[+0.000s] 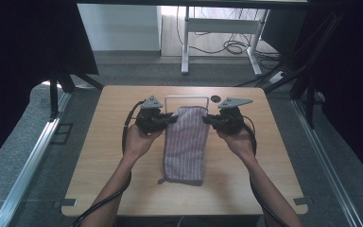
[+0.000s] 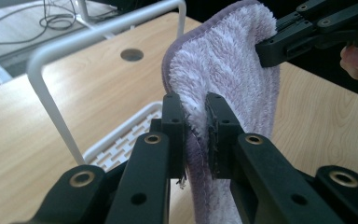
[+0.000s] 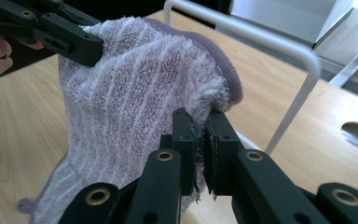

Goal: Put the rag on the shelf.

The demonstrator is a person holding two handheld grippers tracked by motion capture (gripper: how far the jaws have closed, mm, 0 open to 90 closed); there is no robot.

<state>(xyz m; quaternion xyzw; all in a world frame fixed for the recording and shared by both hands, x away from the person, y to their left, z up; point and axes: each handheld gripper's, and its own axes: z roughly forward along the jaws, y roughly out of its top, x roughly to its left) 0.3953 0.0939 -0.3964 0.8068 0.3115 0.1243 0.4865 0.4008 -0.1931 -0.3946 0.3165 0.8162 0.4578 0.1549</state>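
A purple and white striped towel lies lengthwise on the wooden table, its far end lifted toward a white wire rack. My left gripper is shut on the towel's far left corner. My right gripper is shut on the far right corner. In the left gripper view the right gripper pinches the towel at the upper right. In the right gripper view the left gripper holds the towel at the upper left. The rack's bar stands just behind.
The rack's white slatted base sits on the table under the lifted towel end. A round hole is in the tabletop near the far edge. White desk legs and cables stand on the floor beyond the table.
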